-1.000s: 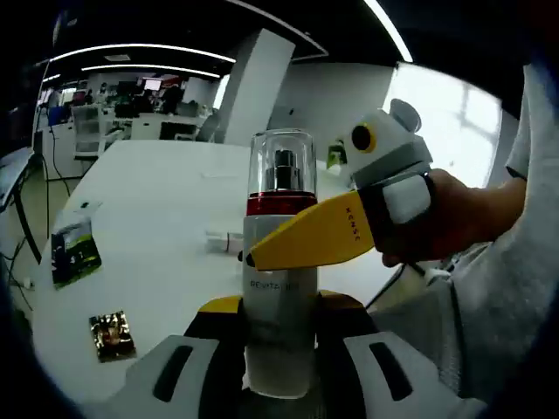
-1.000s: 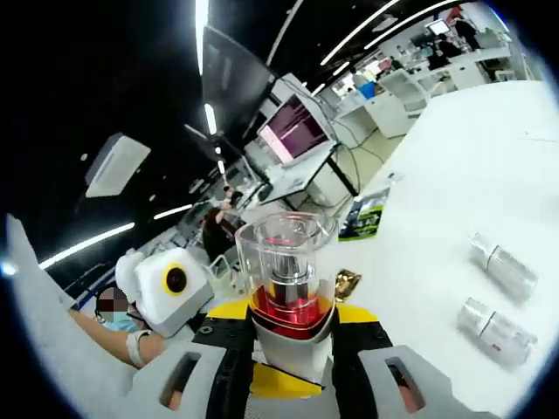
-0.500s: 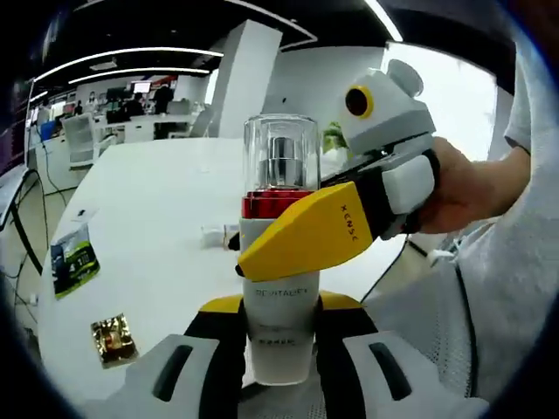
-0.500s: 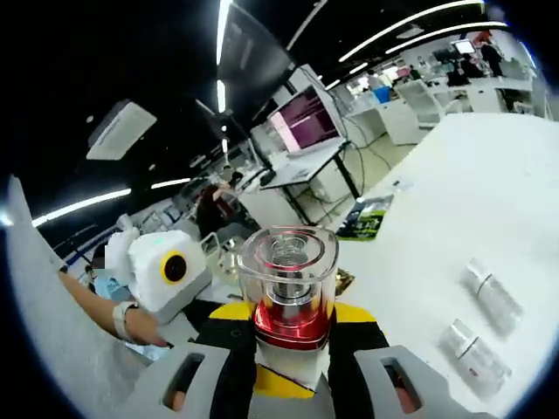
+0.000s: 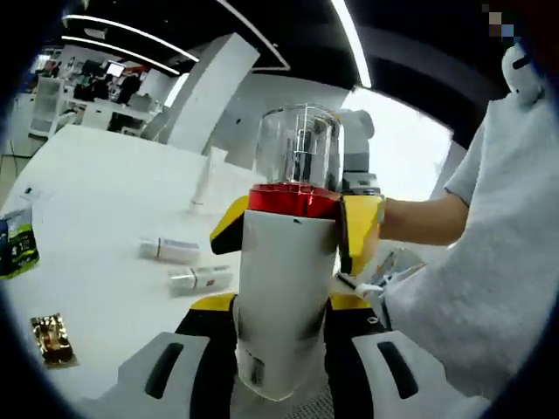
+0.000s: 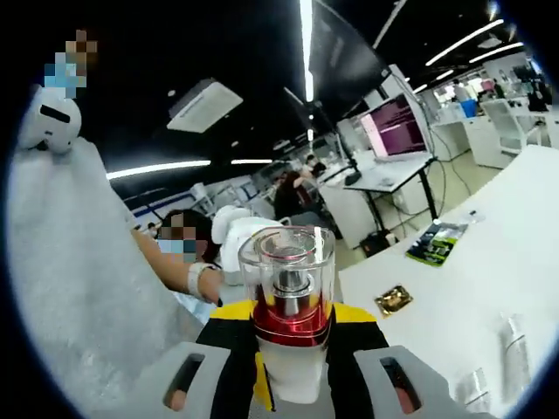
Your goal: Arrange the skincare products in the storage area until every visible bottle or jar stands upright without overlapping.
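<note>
A white pump bottle [image 5: 284, 297] with a red collar and a clear cap is held up in the air, off the table. My left gripper [image 5: 281, 307] is shut on its lower body. My right gripper [image 5: 294, 229] reaches in from behind, its yellow jaws pressed against both sides of the red collar. In the right gripper view the same bottle [image 6: 291, 301] stands between the jaws of my right gripper [image 6: 293, 312], cap toward the camera. Two small bottles [image 5: 170, 250] [image 5: 201, 279] lie on their sides on the white table [image 5: 87, 192]. A white tube [image 5: 209, 179] stands upright farther back.
A gold packet [image 5: 52, 337] and a green packet [image 5: 14, 244] lie near the table's left edge; the right gripper view shows the gold packet [image 6: 393, 299] and green packet [image 6: 437, 243] too. A person's sleeve [image 5: 454, 279] and hand are close on the right. Desks and monitors stand beyond.
The right gripper, which lay across the front of the bottle from the right, now straddles the red collar from behind. Both cameras have swung, and the bottle stays gripped.
</note>
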Action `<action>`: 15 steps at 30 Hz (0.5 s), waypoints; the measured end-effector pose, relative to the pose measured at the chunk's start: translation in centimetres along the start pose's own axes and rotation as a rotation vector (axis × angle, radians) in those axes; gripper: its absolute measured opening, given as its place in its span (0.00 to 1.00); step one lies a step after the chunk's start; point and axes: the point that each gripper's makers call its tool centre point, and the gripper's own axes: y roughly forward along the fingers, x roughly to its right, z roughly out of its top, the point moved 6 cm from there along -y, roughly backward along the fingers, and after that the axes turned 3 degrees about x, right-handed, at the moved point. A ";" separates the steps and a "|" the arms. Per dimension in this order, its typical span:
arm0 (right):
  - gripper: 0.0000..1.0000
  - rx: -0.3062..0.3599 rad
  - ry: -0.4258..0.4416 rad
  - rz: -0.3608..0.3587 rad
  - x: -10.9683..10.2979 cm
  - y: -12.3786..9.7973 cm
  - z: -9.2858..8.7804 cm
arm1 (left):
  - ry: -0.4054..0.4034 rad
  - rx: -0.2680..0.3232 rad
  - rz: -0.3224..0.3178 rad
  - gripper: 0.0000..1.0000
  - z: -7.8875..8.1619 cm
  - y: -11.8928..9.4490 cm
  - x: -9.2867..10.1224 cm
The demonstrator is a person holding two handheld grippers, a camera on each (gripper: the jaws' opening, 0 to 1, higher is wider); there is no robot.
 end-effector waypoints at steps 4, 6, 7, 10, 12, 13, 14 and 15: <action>0.23 0.012 0.009 0.059 -0.3 0.3 0.2 | -0.004 0.012 -0.039 0.32 0.1 -0.1 0.4; 0.24 0.016 0.022 0.065 -0.2 0.6 0.2 | 0.016 0.017 -0.030 0.31 0.1 -0.1 0.7; 0.24 0.024 0.047 0.048 0.0 0.7 0.1 | 0.005 0.015 -0.017 0.31 0.1 -0.1 0.6; 0.24 0.058 0.040 0.010 0.4 0.9 0.2 | 0.010 0.018 0.060 0.30 0.2 -0.2 -0.2; 0.24 0.086 0.037 -0.061 1.0 1.1 0.2 | 0.014 0.009 0.120 0.30 0.2 -0.5 -0.8; 0.24 0.081 0.040 -0.120 1.4 1.2 0.0 | 0.018 0.002 0.158 0.30 0.1 -0.5 -1.2; 0.25 0.076 0.043 -0.158 1.6 1.3 -0.1 | 0.020 -0.012 0.185 0.30 0.0 -0.5 -1.4; 0.25 0.059 0.032 -0.197 1.7 1.4 -0.4 | 0.036 -0.028 0.203 0.30 -0.2 -0.5 -1.6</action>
